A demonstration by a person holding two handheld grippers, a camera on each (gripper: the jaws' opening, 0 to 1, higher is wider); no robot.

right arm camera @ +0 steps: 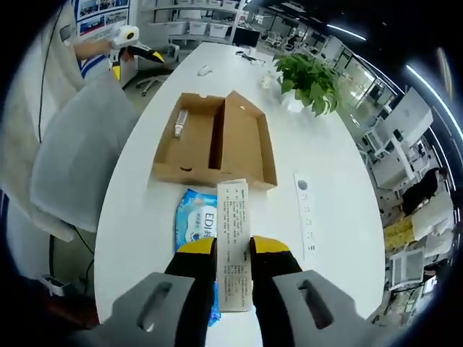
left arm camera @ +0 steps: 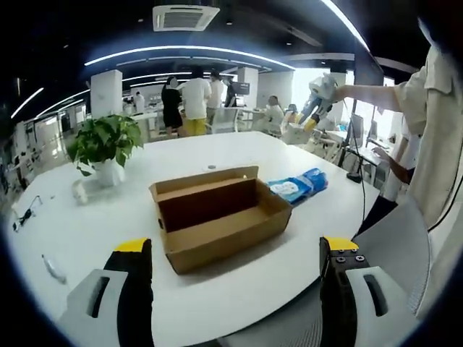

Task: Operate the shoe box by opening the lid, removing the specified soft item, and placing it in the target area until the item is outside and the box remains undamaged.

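My right gripper (right arm camera: 233, 249) pinches a wipes pack (right arm camera: 233, 238) at 6 o'clock of the open shoe box (right arm camera: 217, 137); my left gripper (left arm camera: 239, 253) is spread.

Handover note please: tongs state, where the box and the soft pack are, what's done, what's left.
Left tongs: open, empty, held back from the shoe box.
Right tongs: shut on the long white printed strip that runs over the blue soft pack.
Shoe box sits on the white table with its lid folded open; a small tube lies in one half.
Done: lid open, soft pack out of the box, on the table beside it.
Left: release the pack, or shift it first if the target area is elsewhere. Box looks undamaged.
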